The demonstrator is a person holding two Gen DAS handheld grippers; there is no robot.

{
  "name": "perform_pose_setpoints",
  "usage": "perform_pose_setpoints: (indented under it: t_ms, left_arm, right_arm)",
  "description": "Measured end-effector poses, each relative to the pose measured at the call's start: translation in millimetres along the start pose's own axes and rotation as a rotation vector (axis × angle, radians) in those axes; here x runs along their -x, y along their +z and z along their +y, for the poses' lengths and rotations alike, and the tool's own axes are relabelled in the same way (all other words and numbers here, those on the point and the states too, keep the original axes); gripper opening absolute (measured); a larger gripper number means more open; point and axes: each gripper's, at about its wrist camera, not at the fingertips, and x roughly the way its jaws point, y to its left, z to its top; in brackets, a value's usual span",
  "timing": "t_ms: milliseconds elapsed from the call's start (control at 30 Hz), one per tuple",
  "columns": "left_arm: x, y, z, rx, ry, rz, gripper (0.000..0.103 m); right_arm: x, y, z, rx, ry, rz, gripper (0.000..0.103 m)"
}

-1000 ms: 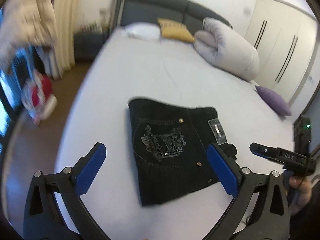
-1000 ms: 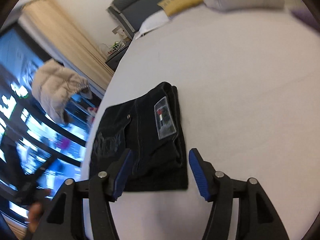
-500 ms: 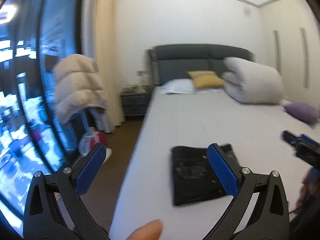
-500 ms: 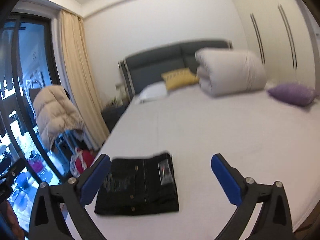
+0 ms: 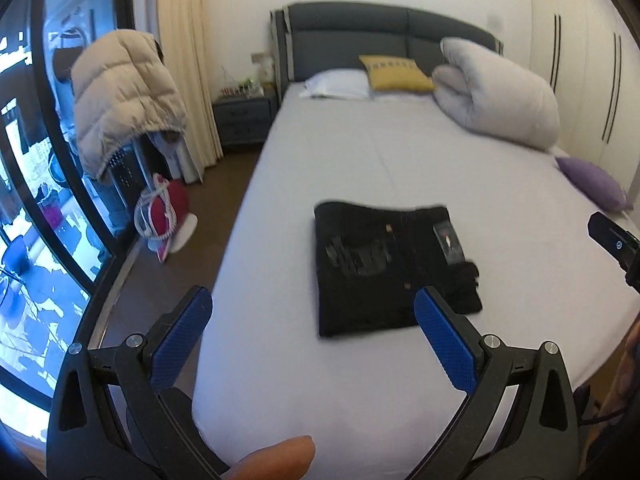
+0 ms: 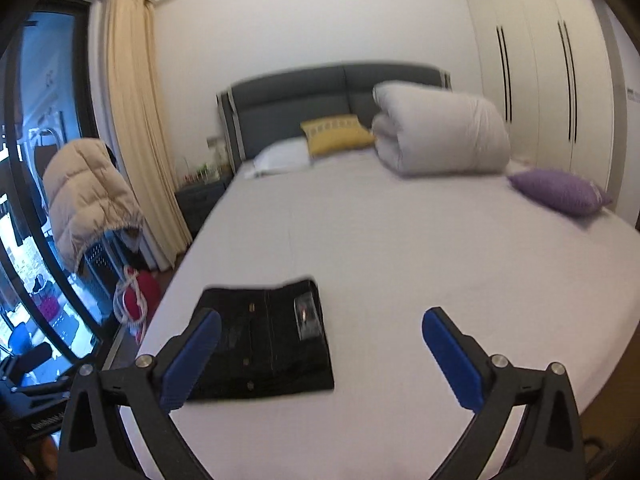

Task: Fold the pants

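**A bright bedroom with a big bed**

A wide bed (image 6: 400, 240) with a grey headboard (image 6: 288, 100) fills the room. White wardrobe doors (image 6: 536, 92) stand on the right. A cream curtain (image 6: 136, 128) hangs beside a big window (image 5: 24, 160). The floor (image 5: 208, 208) looks brown, maybe wood.

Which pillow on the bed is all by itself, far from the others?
The purple pillow. It lies alone by the bed's right edge, while the white pillow and the yellow pillow sit together at the dark headboard.
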Motion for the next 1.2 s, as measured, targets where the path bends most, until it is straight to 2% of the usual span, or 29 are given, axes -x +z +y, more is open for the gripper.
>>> perform_pose_setpoints:
  t_ms: [233, 400, 800, 1200]
  left_arm:
    - [-44.2, -11.0, -8.6, 0.002, -0.032, 0.098, 0.103]
    - [-63.8, -18.0, -10.0, 0.007, -0.035, 0.134, 0.103]
    - [-85.2, -26.6, -6.4, 0.019, -0.022, 0.174, 0.103]
    - [-93.6, -31.9, -8.0, 0.026, -0.020, 0.190, 0.103]
  right_arm:
    - [-13.5, -23.3, 7.2, 0.029, -0.011, 0.125, 0.103]
    - [-18.4, -33.1, 14.0, 0.063, -0.011, 0.172, 0.103]
    - [-28.1, -43.1, 24.9, 0.116, -0.008, 0.244, 0.103]
    - [-32.3, -46.8, 30.3, 0.120, -0.003, 0.270, 0.103]
